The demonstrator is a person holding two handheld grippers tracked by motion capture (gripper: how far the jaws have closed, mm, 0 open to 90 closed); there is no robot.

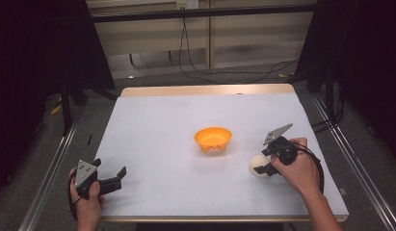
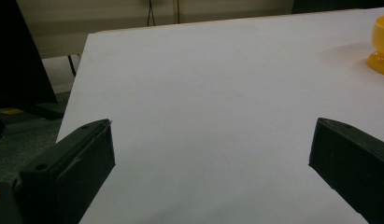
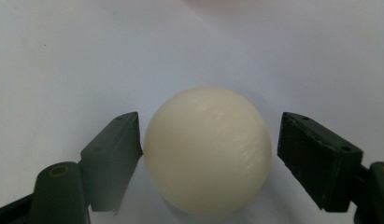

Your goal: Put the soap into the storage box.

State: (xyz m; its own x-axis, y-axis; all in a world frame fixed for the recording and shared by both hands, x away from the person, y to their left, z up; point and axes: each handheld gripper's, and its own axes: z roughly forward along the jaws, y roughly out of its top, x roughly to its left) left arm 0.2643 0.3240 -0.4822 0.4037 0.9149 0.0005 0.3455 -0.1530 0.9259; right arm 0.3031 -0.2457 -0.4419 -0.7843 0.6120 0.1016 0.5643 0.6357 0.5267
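A cream-white ball [image 1: 257, 165] rests on the white table sheet [image 1: 157, 130], to the right of and nearer than an orange bowl [image 1: 213, 138]. My right gripper [image 1: 264, 164] reaches down around the ball. In the right gripper view the ball [image 3: 208, 149] sits between the jaws of my right gripper [image 3: 209, 140]; the left jaw touches it and a narrow gap shows at the right jaw. My left gripper [image 1: 110, 168] rests near the table's front left corner, open wide. In the left gripper view my left gripper [image 2: 213, 140] has just bare sheet between its jaws.
The orange bowl [image 2: 381, 44] stands upright near the table's middle and looks empty. A wooden table edge [image 1: 205, 90] runs along the far side. Metal rails [image 1: 51, 168] flank the table, and cables [image 1: 224, 72] lie on the floor beyond.
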